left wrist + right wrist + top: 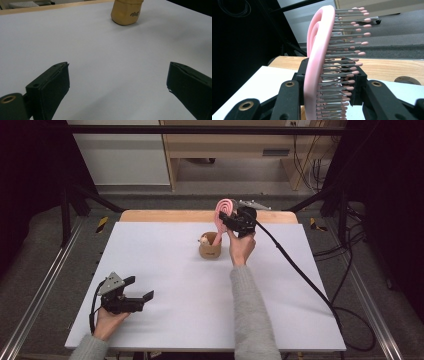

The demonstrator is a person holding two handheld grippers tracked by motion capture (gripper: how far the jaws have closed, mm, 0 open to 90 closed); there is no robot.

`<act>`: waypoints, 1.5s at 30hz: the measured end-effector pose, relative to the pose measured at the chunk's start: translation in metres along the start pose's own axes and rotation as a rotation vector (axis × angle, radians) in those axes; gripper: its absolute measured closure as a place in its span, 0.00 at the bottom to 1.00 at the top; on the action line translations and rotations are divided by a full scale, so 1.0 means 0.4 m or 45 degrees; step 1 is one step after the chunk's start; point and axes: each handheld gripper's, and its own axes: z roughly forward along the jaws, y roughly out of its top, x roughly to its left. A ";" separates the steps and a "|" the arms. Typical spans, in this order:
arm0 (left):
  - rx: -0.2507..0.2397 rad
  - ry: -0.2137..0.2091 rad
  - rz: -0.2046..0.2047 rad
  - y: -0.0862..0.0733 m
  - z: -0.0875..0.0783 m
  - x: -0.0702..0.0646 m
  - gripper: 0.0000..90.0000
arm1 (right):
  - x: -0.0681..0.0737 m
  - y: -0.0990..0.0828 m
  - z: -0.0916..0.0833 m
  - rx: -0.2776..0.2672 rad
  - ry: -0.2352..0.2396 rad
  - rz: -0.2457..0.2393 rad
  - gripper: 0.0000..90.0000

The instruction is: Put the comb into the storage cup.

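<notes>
i'm holding the right gripper (227,223) up over the far middle of the table, its jaws clamped on a pink hairbrush (222,216). in the right gripper view the brush (318,67) is standing on edge between the two black jaws, its pink back facing left and its pink-tipped bristles pointing right. in the high view its looped head is rising above the gripper while its handle is slanting down into the tan cup (210,247), which is sitting just below and to the left of my right hand (242,247); i cannot tell whether the handle is touching the cup's rim. something small and pale is sitting inside the cup at its left side. the wooden far edge of the table (150,216) is running close behind the cup, so there is little room beyond it. i'm resting the left gripper (142,289) near the front left corner of the white table top (170,285), jaws standing wide apart with nothing between them. in the left gripper view the cup (126,12) is sitting well ahead, with bare white surface all the way to it. the right gripper's cable (300,270) is trailing across the right side of the table and off its edge. the front middle of the table is lying open between my forearms.
</notes>
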 end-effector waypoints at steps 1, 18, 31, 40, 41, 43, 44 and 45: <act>0.000 0.001 0.001 0.000 0.000 0.000 0.05 | -0.002 -0.002 0.000 0.000 0.000 0.001 0.70; 0.001 0.002 0.002 0.000 0.001 0.000 0.05 | -0.019 -0.004 -0.002 -0.011 0.005 -0.002 0.68; 0.004 0.002 0.003 0.000 0.001 0.001 0.05 | -0.018 -0.007 -0.004 -0.036 -0.032 -0.115 0.58; 0.005 0.000 0.002 0.000 0.002 0.000 0.05 | -0.017 -0.009 -0.006 -0.085 -0.077 -0.214 0.43; 0.005 0.000 0.002 0.000 0.002 0.001 0.05 | -0.017 -0.009 -0.006 -0.087 -0.082 -0.220 0.40; 0.003 0.000 0.002 0.000 0.001 0.000 0.05 | -0.018 -0.009 -0.006 -0.091 -0.100 -0.229 0.33; 0.003 0.000 0.002 0.000 0.001 0.000 0.05 | -0.019 -0.009 -0.006 -0.088 -0.106 -0.230 0.30; 0.004 0.000 0.002 0.000 0.002 0.000 0.05 | -0.019 -0.009 -0.005 -0.085 -0.111 -0.230 0.27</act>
